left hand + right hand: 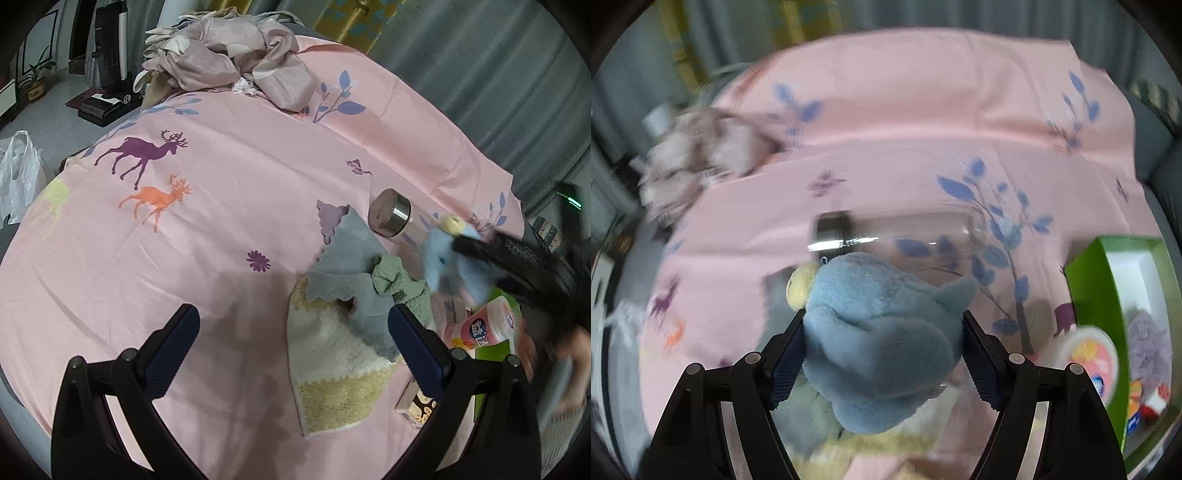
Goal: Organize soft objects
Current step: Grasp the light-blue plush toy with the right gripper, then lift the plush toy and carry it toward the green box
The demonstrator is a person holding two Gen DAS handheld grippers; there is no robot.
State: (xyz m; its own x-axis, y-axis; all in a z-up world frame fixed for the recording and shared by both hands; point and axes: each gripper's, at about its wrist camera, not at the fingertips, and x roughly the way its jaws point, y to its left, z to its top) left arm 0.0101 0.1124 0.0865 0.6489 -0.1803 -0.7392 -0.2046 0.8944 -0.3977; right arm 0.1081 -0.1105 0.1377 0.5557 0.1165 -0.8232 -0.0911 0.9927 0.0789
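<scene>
A blue plush toy (879, 332) with a pale yellow beak sits between the pads of my right gripper (882, 314), which is shut on it above the pink sheet (886, 122). In the left wrist view the same plush toy (447, 258) shows blurred at the right, with the right gripper (491, 251) around it. My left gripper (292, 310) is open and holds nothing. Just ahead of its right finger lie a grey cloth (354, 251), a green cloth (395, 280) and a yellow-and-white towel (332, 362), overlapping in a heap.
A clear bottle with a steel cap (391, 218) lies behind the cloths. A green box (1108, 266) and a pink cup (487, 325) are at the right, with a small carton (417, 406) nearby. Crumpled pinkish fabric (229, 62) is piled at the far edge.
</scene>
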